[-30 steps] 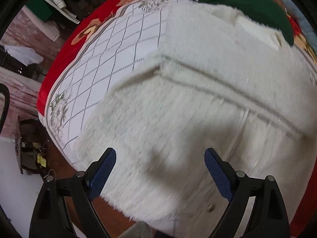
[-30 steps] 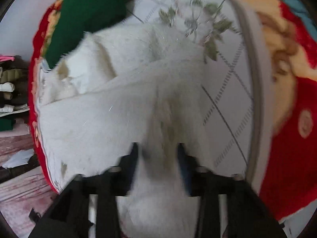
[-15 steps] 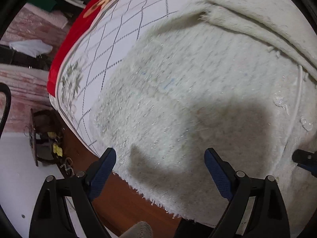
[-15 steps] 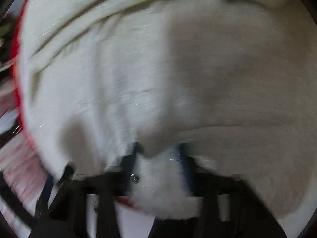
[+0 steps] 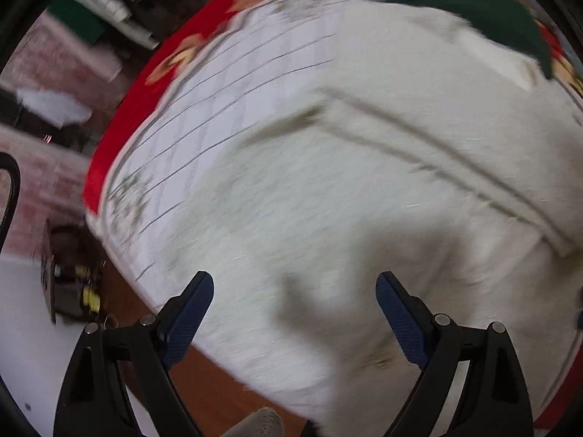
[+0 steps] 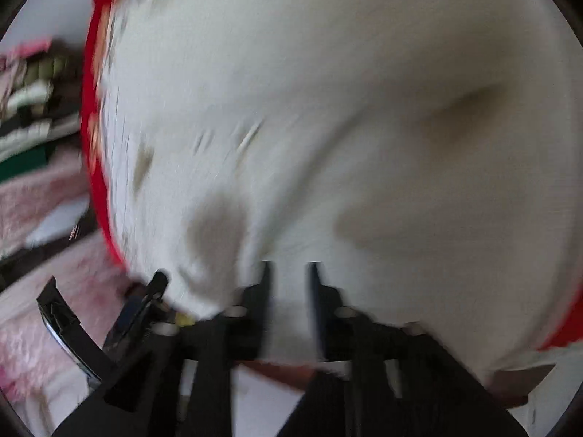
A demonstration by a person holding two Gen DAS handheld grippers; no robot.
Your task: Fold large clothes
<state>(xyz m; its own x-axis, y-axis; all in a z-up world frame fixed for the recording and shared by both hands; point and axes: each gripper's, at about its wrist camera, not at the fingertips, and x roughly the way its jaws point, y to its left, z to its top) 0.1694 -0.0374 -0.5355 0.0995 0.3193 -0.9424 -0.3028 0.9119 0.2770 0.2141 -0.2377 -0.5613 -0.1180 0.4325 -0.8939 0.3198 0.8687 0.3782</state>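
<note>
Now white fluffy garment (image 5: 364,200) is spread below wide-spread left gripper (image 5: 295,313); its fabric is pinched by right gripper (image 6: 289,280).

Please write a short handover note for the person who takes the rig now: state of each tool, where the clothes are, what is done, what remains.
Left tool: open, holding nothing, above the near edge of the white fuzzy garment.
Right tool: nearly closed, with white fabric of the same garment between its fingers; the view is blurred, so check the grip.
The garment lies on the red-bordered checked blanket, and a fold line crosses it. A dark green garment lies at the far edge, partly on the white one.
Done: at least one fold seems laid.
Left: finish the current fold, smooth it, then fold the green garment.
</note>
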